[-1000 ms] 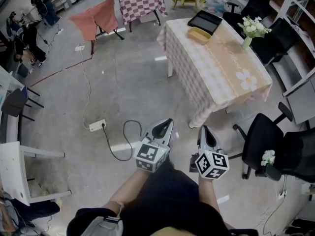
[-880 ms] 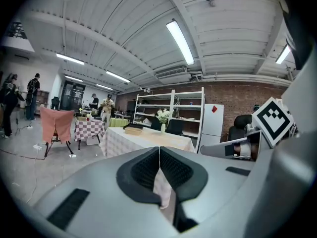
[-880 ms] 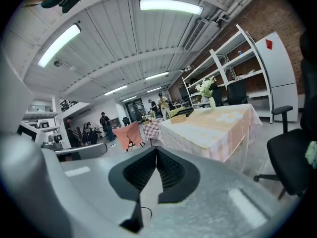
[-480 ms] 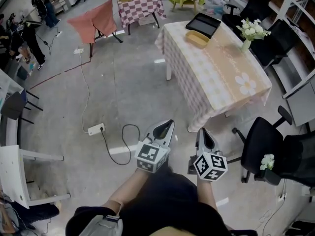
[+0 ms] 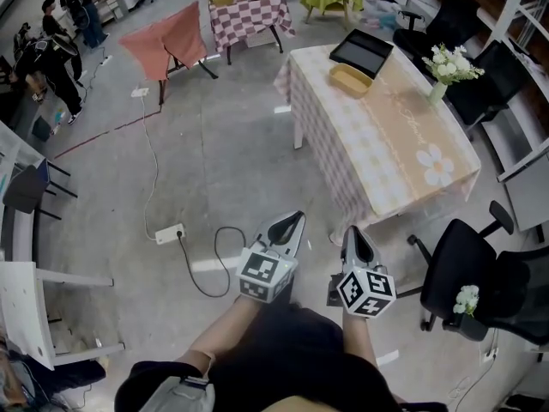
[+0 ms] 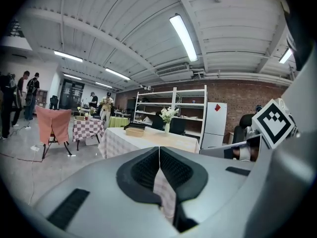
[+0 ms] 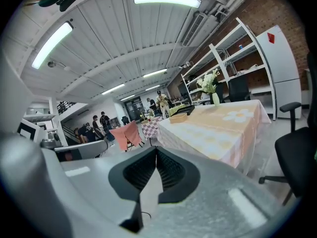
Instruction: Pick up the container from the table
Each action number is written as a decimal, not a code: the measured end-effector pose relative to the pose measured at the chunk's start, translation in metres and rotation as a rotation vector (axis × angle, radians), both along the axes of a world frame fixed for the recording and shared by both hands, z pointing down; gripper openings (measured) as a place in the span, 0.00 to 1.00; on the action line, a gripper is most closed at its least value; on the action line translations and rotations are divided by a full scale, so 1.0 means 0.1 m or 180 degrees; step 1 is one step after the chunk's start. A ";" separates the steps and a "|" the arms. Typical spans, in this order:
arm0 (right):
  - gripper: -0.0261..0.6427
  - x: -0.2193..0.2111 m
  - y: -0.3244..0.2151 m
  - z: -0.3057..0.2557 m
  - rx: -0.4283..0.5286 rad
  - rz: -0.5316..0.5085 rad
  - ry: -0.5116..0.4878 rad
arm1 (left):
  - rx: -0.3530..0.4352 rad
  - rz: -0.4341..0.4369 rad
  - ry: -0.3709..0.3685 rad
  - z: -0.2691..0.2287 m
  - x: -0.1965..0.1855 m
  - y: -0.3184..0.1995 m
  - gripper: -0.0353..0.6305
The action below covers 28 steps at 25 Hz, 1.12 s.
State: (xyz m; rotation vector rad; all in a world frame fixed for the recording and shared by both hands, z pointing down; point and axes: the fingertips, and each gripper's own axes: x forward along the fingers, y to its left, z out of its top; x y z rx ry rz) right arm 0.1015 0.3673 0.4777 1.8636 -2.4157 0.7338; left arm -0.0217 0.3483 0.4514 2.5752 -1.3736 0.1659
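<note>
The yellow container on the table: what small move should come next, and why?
Probably step forward toward the long table with the pale checked cloth. The shallow yellow rectangular container lies at its far end beside a flat black tray, well beyond both tongs; the left tongs and right tongs are shut, holding nothing.

Bright, even light falls from long ceiling tubes, which glare white in both gripper views. Shadows on the floor are faint and soft. Both gripper views bend strongly toward dark, rounded edges, with the nearest surfaces blurred.
</note>
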 end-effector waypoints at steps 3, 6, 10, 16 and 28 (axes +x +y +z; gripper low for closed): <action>0.05 0.00 -0.22 -0.05 0.0017 0.0024 -0.0006 | 0.0006 0.0009 -0.0013 -0.07 0.00 -0.22 0.07; 0.05 0.01 -0.43 -0.09 0.0023 0.0054 0.0002 | 0.0024 0.0028 -0.0008 -0.12 0.00 -0.42 0.07; 0.05 0.00 -0.69 -0.12 0.0014 0.0104 0.0017 | 0.0031 0.0075 0.0022 -0.13 -0.01 -0.67 0.07; 0.05 -0.06 -1.05 -0.16 -0.0006 0.0153 0.0043 | -0.0010 0.0101 0.0041 -0.14 -0.08 -1.02 0.07; 0.05 -0.11 -1.67 -0.18 -0.0039 0.0269 0.0115 | -0.0041 0.0204 0.0065 -0.14 -0.15 -1.71 0.07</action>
